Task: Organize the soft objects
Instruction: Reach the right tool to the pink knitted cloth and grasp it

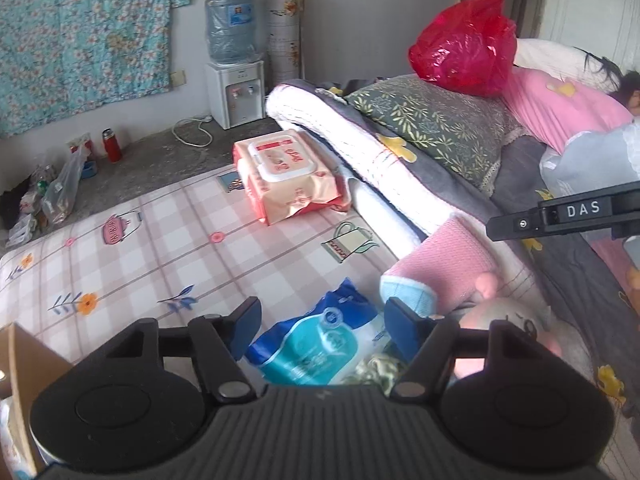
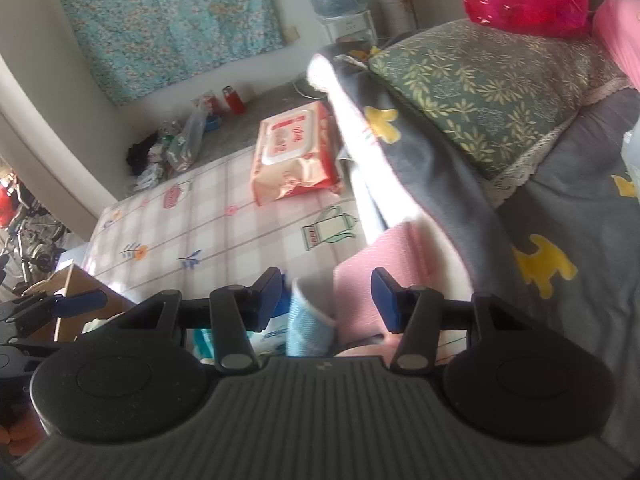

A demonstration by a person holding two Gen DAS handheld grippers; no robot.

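Observation:
My left gripper [image 1: 322,328] is open and empty, its jaws spread above a blue and teal tissue pack [image 1: 320,344] on the checked mat [image 1: 160,240]. To its right lie a pink knit sock with a blue cuff [image 1: 436,272] and a pink plush toy [image 1: 516,320]. My right gripper [image 2: 326,296] is open and empty, with the sock's blue cuff [image 2: 310,320] and pink body [image 2: 372,276] between and just beyond its jaws. The right gripper's body shows at the right edge of the left wrist view [image 1: 568,212]. A pink wet-wipes pack [image 1: 288,176] lies farther on the mat [image 2: 200,232], and also shows in the right wrist view [image 2: 296,152].
A cardboard box [image 1: 24,376] stands at the lower left. The bed on the right holds a folded white quilt [image 1: 360,136], a green leaf-print pillow [image 1: 432,120], a red plastic bag [image 1: 464,44] and a grey blanket [image 2: 560,240]. A water dispenser [image 1: 236,60] and red bottle [image 1: 112,144] stand by the far wall.

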